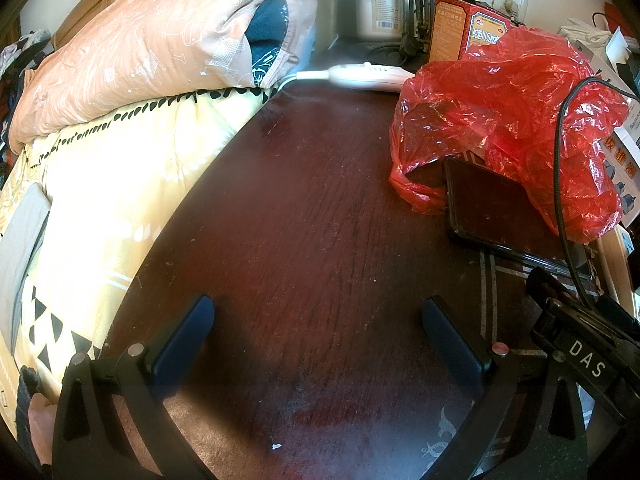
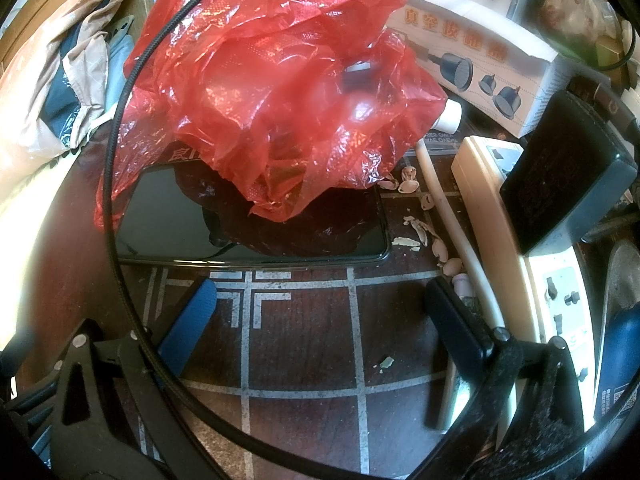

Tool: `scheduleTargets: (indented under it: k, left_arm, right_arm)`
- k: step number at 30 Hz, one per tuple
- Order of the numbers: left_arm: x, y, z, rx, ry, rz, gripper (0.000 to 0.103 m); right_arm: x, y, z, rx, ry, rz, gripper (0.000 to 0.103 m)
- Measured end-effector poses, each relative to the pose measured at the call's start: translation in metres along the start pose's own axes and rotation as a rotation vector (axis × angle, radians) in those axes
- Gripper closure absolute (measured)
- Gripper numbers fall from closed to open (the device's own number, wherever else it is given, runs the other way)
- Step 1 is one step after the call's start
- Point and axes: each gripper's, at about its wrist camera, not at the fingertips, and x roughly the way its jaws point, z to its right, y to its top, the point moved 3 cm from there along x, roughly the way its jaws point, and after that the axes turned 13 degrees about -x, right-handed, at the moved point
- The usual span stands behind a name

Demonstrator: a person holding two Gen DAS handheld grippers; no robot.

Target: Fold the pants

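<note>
No pants show clearly in either view; a grey cloth (image 1: 22, 236) lies at the far left on the yellow bedding (image 1: 116, 184), and I cannot tell what it is. My left gripper (image 1: 318, 320) is open and empty, low over a dark wooden table (image 1: 304, 208). My right gripper (image 2: 320, 304) is open and empty over the table's patterned part (image 2: 304, 344); part of its body shows at the lower right of the left wrist view (image 1: 580, 344).
A red plastic bag (image 1: 508, 120) (image 2: 280, 92) rests on a black phone (image 1: 492, 212) (image 2: 180, 220). A black cable (image 2: 116, 184) loops across the right wrist view. A power strip (image 2: 516, 240), black adapter (image 2: 564, 172), white box (image 2: 480, 44), nutshells (image 2: 420, 232), orange pillow (image 1: 132, 56) and tin (image 1: 378, 6) crowd the edges.
</note>
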Motion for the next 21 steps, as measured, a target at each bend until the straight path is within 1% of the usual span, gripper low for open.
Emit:
scheduleTargets:
  k: [21]
  left_arm:
    - [-0.0002,-0.0001,0.0,-0.001,0.001,0.001,0.0]
  right_arm:
    - [0.0012,0.0008,-0.0006,0.0,0.0,0.0,0.0]
